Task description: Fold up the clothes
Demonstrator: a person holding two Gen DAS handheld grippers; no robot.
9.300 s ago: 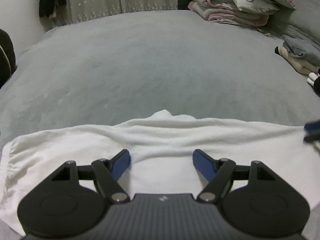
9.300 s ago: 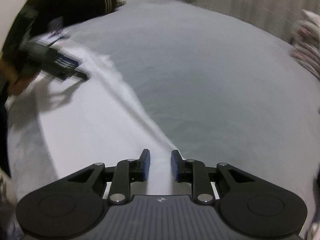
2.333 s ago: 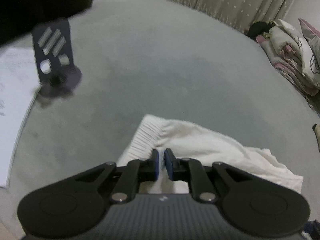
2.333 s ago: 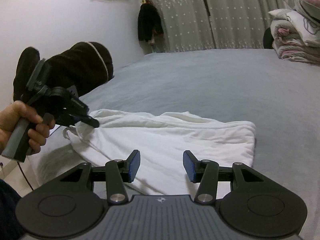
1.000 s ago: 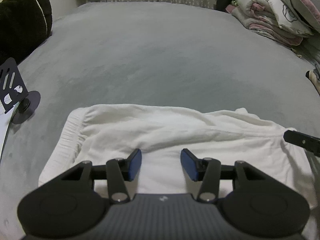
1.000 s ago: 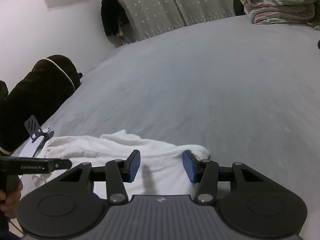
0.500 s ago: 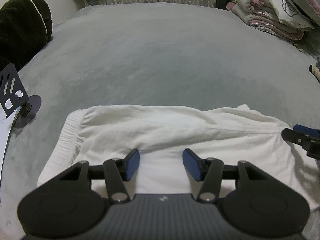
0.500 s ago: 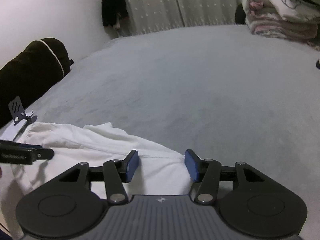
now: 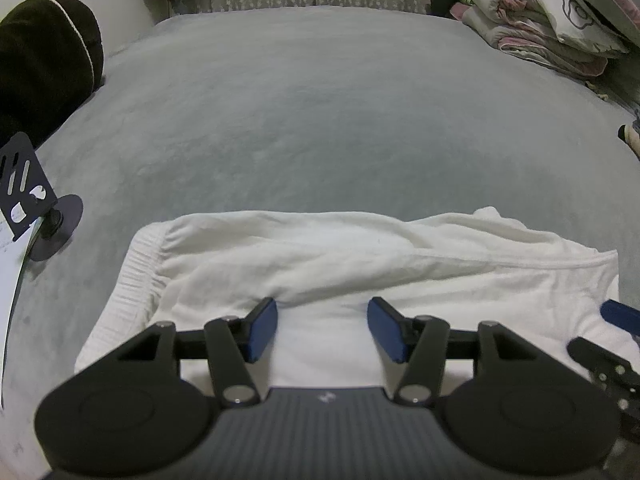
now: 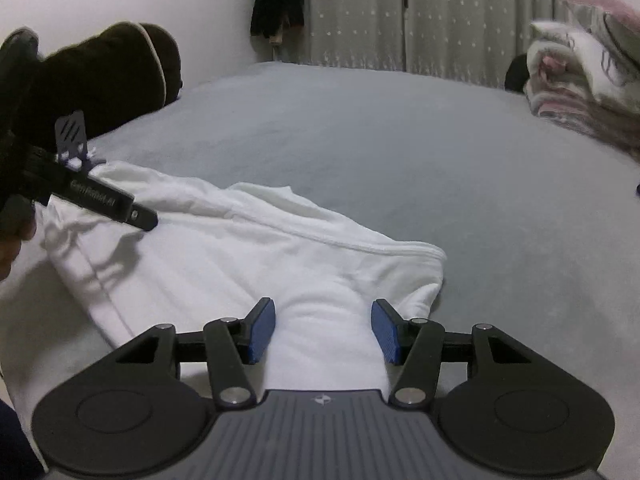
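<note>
A white garment (image 9: 340, 264), probably a pair of shorts or trousers with a ribbed waistband (image 9: 132, 280) at its 9 o'clock end, lies folded into a long band across the near edge of a grey bed (image 9: 340, 120); in the left wrist view it fills the lower half of the frame, from about 8 o'clock round to 3 o'clock. The left gripper (image 9: 322, 330) hangs over the middle of this band with its blue pads spread apart, white cloth showing in the gap but neither pad pressing on it, so it holds nothing. The right gripper (image 10: 323, 330) sits over the opposite end, where the hem (image 10: 424, 256) makes a rounded corner at roughly 1 o'clock from the pads; its jaws also stand apart, with a raised hump of cloth between them that the pads do not seem to pinch. Both tools hovering unclamped over a flat, doubled garment suggests one fold is laid down and the hands are lining up for the next one, likely bringing one end over the other. In the right wrist view the left tool's finger (image 10: 100, 200) reaches in from 9 o'clock above the waistband end. A small black stand (image 9: 24, 188) sits at 9 o'clock beside the garment, a dark cushion (image 9: 44, 60) lies at 10 o'clock, and folded bedding (image 9: 552, 12) is stacked at 1 o'clock, well apart from the work.
</note>
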